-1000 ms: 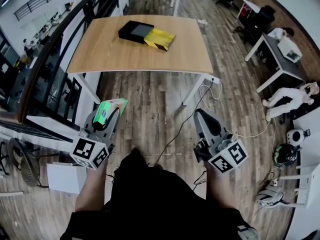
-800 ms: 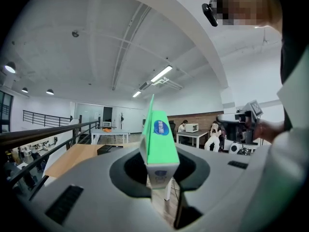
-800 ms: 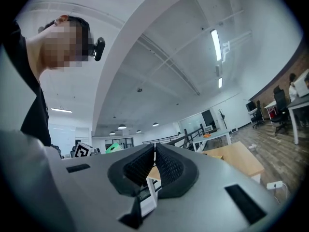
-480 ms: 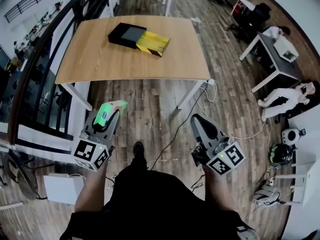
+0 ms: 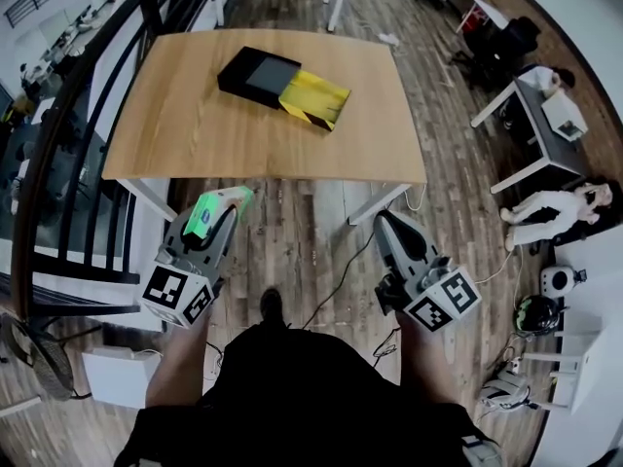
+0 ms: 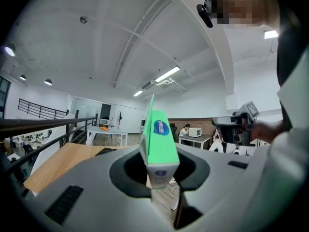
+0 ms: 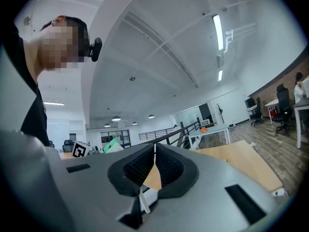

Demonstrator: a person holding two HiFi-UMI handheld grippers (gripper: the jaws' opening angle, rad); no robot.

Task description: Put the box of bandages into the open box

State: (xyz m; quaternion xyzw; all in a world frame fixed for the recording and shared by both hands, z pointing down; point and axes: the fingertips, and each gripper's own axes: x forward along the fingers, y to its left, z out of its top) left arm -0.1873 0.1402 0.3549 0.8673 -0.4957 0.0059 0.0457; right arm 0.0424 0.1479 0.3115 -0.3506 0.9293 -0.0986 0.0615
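Note:
The green box of bandages is clamped upright between the jaws of my left gripper, held over the floor short of the table. In the left gripper view the bandage box stands between the pads of that left gripper. The open box, black with a yellow drawer pulled out, lies on the far middle of the wooden table. My right gripper hangs at the right, shut and empty; in its own view the right gripper has its pads meeting.
A black metal railing runs along the left. White desks and chairs stand at the right, with a white figure lying on the floor. Cables trail across the wooden floor between me and the table.
The table and open box have come a little nearer and shifted in the head view as the person steps forward. Both grippers keep their pose; the green box stays gripped.

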